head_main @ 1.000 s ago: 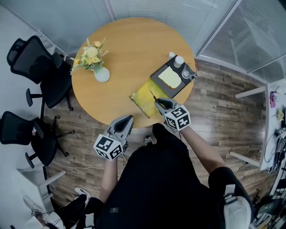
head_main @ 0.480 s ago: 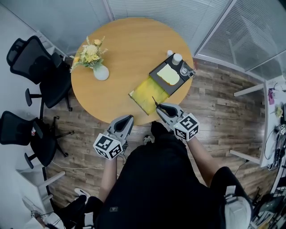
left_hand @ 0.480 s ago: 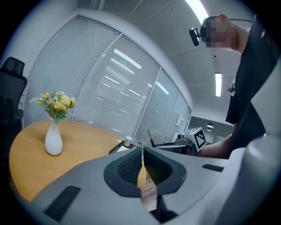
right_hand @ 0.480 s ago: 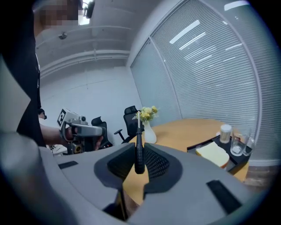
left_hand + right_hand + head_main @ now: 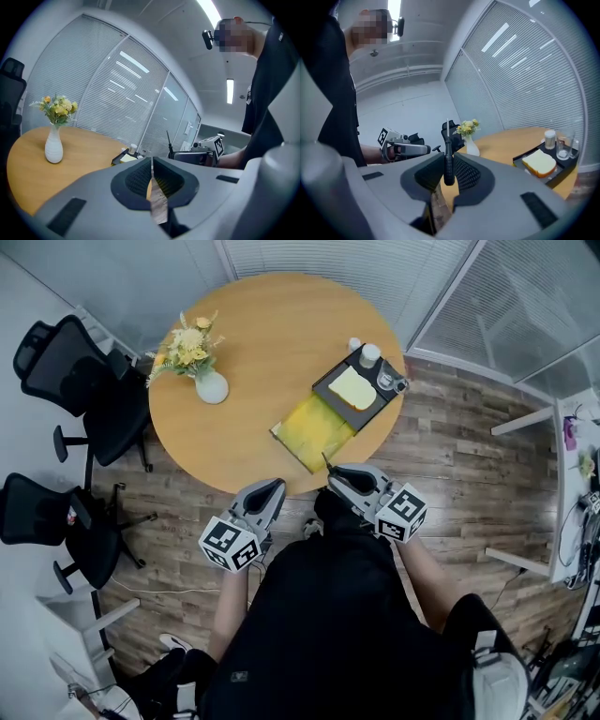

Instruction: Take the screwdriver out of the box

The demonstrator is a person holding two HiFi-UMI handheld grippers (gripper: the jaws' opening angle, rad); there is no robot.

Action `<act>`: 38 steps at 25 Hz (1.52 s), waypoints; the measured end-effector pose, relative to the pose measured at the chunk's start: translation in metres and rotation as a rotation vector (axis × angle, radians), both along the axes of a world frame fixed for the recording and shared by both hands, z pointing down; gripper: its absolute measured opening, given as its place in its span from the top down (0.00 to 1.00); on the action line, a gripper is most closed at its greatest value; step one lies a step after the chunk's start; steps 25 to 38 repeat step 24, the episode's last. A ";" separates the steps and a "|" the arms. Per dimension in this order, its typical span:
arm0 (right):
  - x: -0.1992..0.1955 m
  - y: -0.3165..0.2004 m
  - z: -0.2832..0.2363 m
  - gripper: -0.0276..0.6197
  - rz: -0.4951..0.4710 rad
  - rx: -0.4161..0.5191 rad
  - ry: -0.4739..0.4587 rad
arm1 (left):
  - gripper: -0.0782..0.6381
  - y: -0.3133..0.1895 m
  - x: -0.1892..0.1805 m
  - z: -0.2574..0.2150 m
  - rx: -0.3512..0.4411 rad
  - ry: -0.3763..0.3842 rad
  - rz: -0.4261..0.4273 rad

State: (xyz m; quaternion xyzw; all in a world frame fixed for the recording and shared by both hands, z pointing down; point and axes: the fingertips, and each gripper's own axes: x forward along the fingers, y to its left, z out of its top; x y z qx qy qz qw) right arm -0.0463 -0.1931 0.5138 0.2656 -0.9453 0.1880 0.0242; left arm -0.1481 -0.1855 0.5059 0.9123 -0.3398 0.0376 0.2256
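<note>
Already clear: right tool point(image 5: 449, 174) pinches screwdriver point(image 5: 448, 140) handle, shaft upright, held off the worktop point(image 5: 262, 343) edge on the near side of the box point(image 5: 314, 432). Left tool point(image 5: 152, 168) pressed together, empty.

Lower handle of screwdriver point(image 5: 448, 152) buried between pads of right gripper point(image 5: 449, 166); from head view only thin shaft visible. Containers point(image 5: 370, 354) on tray point(image 5: 325, 393) too small to identify. Chair point(image 5: 10, 84) cropped at left edge.
</note>
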 end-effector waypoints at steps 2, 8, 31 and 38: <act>0.001 0.001 0.001 0.87 0.013 0.001 0.008 | 0.88 0.003 -0.002 -0.001 0.001 -0.002 0.000; 0.000 0.000 0.000 0.87 0.020 0.010 0.023 | 0.88 0.005 -0.005 -0.001 0.000 0.009 -0.011; 0.007 0.003 0.003 0.87 0.014 0.009 0.052 | 0.88 0.007 -0.002 0.001 0.001 0.029 -0.007; 0.007 0.003 0.003 0.87 0.014 0.009 0.052 | 0.88 0.007 -0.002 0.001 0.001 0.029 -0.007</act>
